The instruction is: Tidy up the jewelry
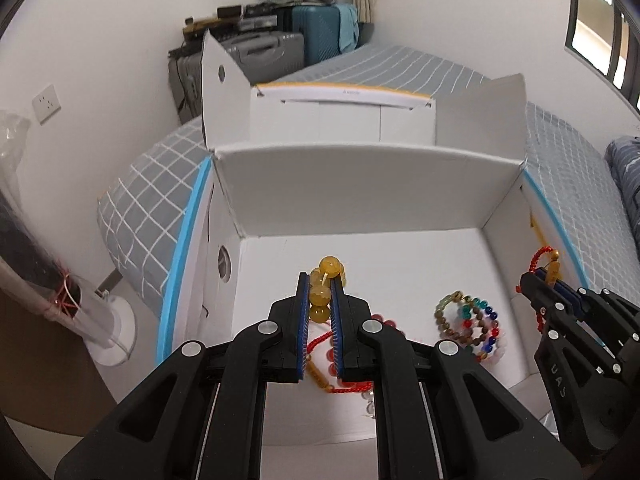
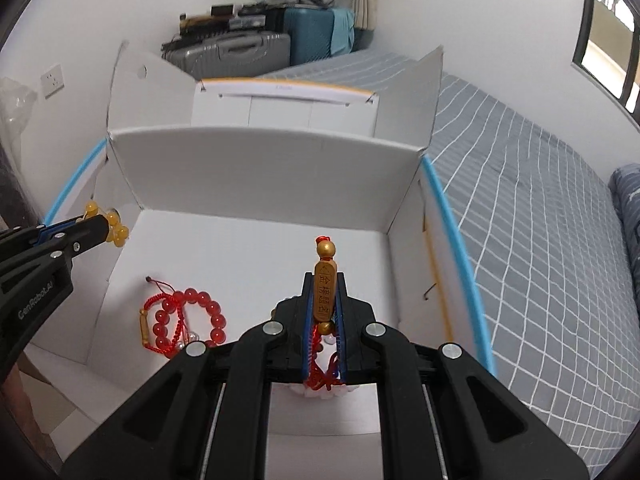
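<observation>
White cardboard box (image 2: 256, 184) on the bed holds both loads aloft: left gripper (image 1: 320, 308) pinches the yellow bead bracelet (image 1: 326, 280) near its left wall, right gripper (image 2: 324, 312) clamps the gold-charm red cord bracelet (image 2: 325, 292), long axis along the fingers, nearer the right wall.

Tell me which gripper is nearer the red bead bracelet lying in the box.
Left. The left gripper, holding yellow beads, hangs just above the red bead bracelet; the right gripper is off to its right, nearer the multicolored bracelets.

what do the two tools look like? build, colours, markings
Both match: matte black plastic linkage bodies with round silver pivot pins and blue ribbed pads on the fingers. The left tool shows white "GenRobot.AI" lettering on its side in the right wrist view. The right tool has embossed letters, unreadable. No cables or sleeves visible.
</observation>
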Tool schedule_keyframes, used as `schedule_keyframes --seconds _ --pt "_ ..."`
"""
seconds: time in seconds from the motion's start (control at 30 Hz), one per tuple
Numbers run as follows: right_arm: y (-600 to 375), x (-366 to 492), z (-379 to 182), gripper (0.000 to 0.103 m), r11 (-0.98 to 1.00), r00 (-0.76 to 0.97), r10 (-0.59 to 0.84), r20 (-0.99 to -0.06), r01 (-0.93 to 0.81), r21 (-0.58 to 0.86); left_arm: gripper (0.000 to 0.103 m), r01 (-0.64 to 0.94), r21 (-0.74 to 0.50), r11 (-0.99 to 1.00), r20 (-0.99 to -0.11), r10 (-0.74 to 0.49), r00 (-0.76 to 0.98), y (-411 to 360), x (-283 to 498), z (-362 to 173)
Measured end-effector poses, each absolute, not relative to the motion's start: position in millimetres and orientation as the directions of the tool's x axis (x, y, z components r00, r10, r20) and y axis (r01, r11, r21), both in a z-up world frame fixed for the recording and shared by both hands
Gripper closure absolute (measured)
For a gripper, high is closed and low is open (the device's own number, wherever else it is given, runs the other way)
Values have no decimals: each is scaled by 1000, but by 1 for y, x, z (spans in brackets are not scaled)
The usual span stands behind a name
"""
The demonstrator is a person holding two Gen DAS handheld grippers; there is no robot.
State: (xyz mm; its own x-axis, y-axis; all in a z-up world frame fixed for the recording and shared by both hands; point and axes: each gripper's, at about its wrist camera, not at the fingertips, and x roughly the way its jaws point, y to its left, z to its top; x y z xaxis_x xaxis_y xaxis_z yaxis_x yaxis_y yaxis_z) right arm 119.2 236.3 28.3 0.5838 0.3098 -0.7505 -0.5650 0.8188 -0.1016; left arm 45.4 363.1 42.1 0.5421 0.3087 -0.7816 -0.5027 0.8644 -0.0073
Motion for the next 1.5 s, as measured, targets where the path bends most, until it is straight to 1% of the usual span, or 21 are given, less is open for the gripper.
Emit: schedule_keyframes --seconds 0.17,0.4,0.57,0.6,0.63,0.67,0.7,0.73,0.77,0.8,0.83,0.87,0.9,0.93,1.03,1.13,1.23,1.37,1.5 --pt "247 123 19 95 822 556 280 -783 -560 -103 94 -497 -15 868 -815 277 508 368 53 26" --pt "253 125 16 95 825 547 266 -794 -555 -106 94 -493 -11 870 -823 272 499 368 56 21" --pt "253 128 16 92 829 542 261 -799 -550 -103 92 -511 -8 859 -825 283 489 370 55 24" --pt "251 128 17 87 830 542 264 -798 -549 -99 92 -512 -9 859 -825 283 490 370 54 25" --pt "250 127 19 79 830 543 268 -796 -549 -95 90 -512 -9 859 -823 285 492 370 53 27" --pt "249 127 22 74 832 547 273 -791 -547 -91 88 -515 -7 857 -821 289 493 370 51 30" --pt "247 126 25 63 836 554 279 -785 -542 -86 80 -519 -10 855 -817 292 498 370 49 34" --pt "243 124 31 55 840 562 289 -775 -538 -76 70 -523 -13 853 -812 296 503 369 47 37" --pt "240 122 37 51 842 570 299 -765 -535 -70 65 -528 -17 849 -803 304 513 368 42 42" --pt "238 120 41 43 844 578 304 -757 -532 -68 54 -534 -18 846 -790 315 526 367 37 49" --pt "234 117 47 34 848 591 310 -745 -527 -65 49 -539 -15 842 -779 328 535 365 32 54" --pt "230 115 53 29 852 602 314 -734 -520 -62 42 -542 -14 840 -770 337 542 363 28 58" --pt "226 112 58 21 855 614 317 -723 -515 -62 36 -544 -13 839 -758 346 552 360 22 63" --pt "222 108 65 14 854 624 322 -712 -515 -66 32 -542 -11 840 -746 355 564 357 16 69" --pt "209 93 80 8 856 661 337 -671 -512 -75 23 -540 -2 842 -705 382 598 344 -4 84" --pt "193 78 92 8 864 690 345 -636 -498 -71 14 -531 -12 847 -684 381 622 336 -20 93" --pt "179 68 99 8 867 695 355 -626 -495 -57 9 -540 -15 842 -653 401 643 327 -40 101" --pt "164 52 93 8 862 681 369 -632 -506 -42 6 -549 -22 836 -629 415 657 318 -64 100" --pt "151 38 81 8 868 679 362 -639 -495 -34 6 -547 -63 835 -650 382 657 315 -84 88"
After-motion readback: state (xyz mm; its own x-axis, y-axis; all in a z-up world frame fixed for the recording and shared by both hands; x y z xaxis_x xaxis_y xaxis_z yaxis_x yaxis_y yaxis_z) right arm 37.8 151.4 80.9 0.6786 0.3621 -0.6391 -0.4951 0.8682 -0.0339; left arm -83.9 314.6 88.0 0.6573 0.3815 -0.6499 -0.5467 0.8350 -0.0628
